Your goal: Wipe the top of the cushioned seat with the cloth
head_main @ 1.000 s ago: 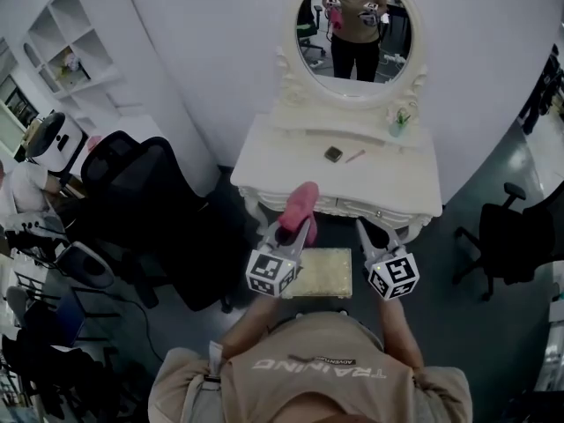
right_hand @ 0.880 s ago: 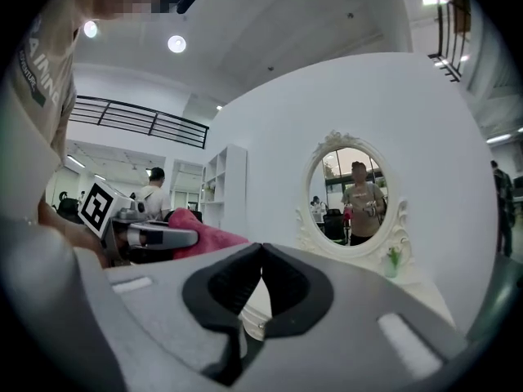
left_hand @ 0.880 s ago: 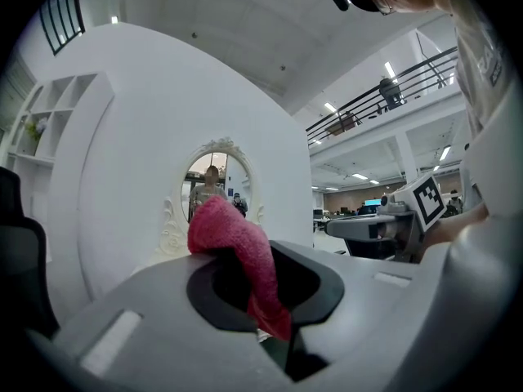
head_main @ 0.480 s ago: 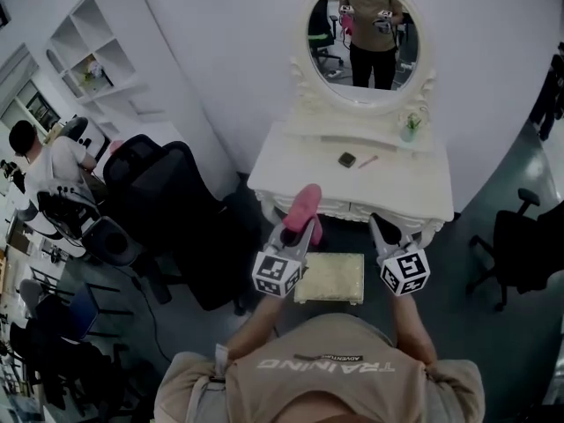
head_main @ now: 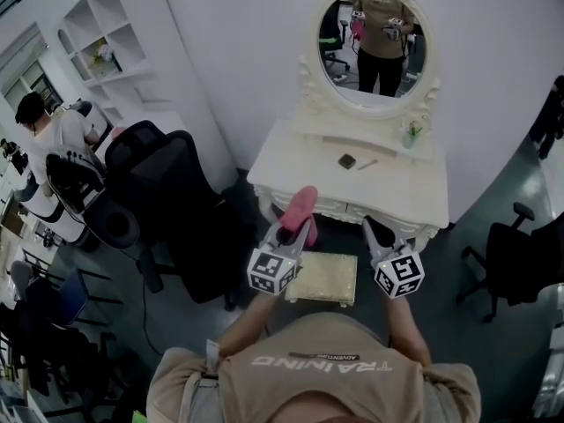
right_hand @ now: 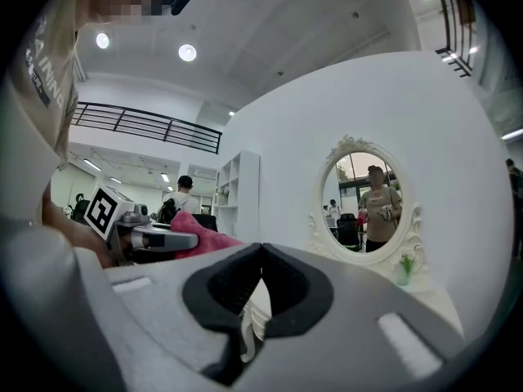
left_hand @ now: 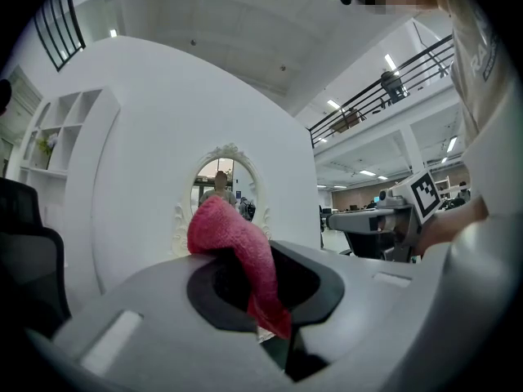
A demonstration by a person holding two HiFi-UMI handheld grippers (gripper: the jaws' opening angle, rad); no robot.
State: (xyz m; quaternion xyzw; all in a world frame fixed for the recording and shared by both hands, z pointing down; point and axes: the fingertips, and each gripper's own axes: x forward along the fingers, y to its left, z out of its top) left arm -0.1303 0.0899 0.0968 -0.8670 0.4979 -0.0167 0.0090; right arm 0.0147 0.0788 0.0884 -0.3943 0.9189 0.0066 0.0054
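**Pink cloth gripped, seat between the 2 grippers**

The left gripper (head_main: 302, 226) has its jaws clamped on 1 fluffy pink terry cloth (head_main: 302, 201). The cloth bunches above the tips and hangs in a limp fold between them. The right gripper (head_main: 371, 229) has its 2 dark padded jaws pressed together, holding nothing. Between the 2 grippers sits 1 rectangular cushioned seat (head_main: 328, 277), pale gold and nubbly. Its left edge is hidden behind the left gripper's marker cube. Beyond it stands a white carved dressing table (head_main: 352, 183) with 1 oval mirror (head_main: 379, 33). 2 tabletop items are too small to name.
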